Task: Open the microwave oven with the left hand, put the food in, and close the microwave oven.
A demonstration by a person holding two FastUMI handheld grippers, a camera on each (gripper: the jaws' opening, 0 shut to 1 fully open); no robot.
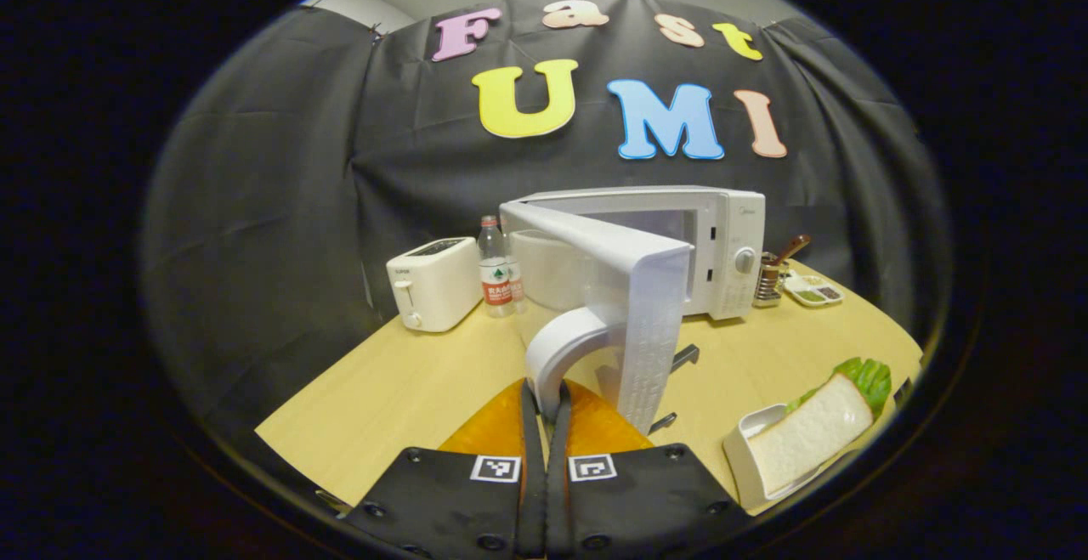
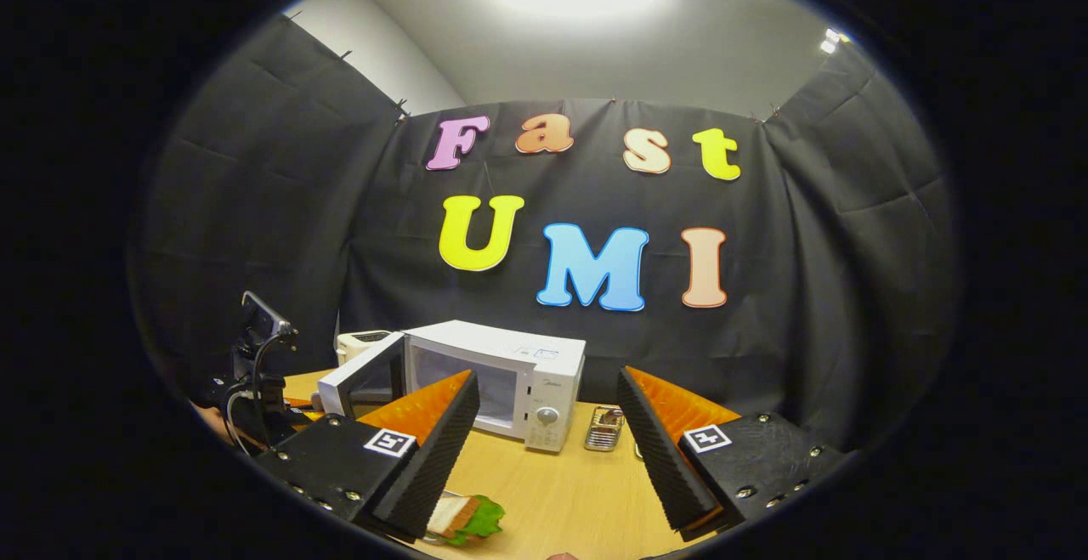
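The white microwave [image 1: 722, 246] stands at the back of the wooden table, its door [image 1: 646, 322] swung partway out toward me. My left gripper [image 1: 545, 392] is shut on the lower end of the door's curved white handle [image 1: 557, 343]. The food, a sandwich with lettuce [image 1: 812, 437], lies in a white tray [image 1: 744, 437] at the near right. In the right gripper view my right gripper [image 2: 546, 377] hangs open above the table with nothing between its fingers. The sandwich [image 2: 463, 517] lies below its left finger, and the microwave [image 2: 510, 373] with its door [image 2: 365, 381] ajar is farther back.
A white toaster [image 1: 433, 292] and a water bottle [image 1: 493, 275] stand left of the microwave. A metal utensil holder [image 1: 769, 280] and a small dish [image 1: 813, 291] sit to its right. The left gripper's device with cables [image 2: 255, 373] is at the left in the right gripper view.
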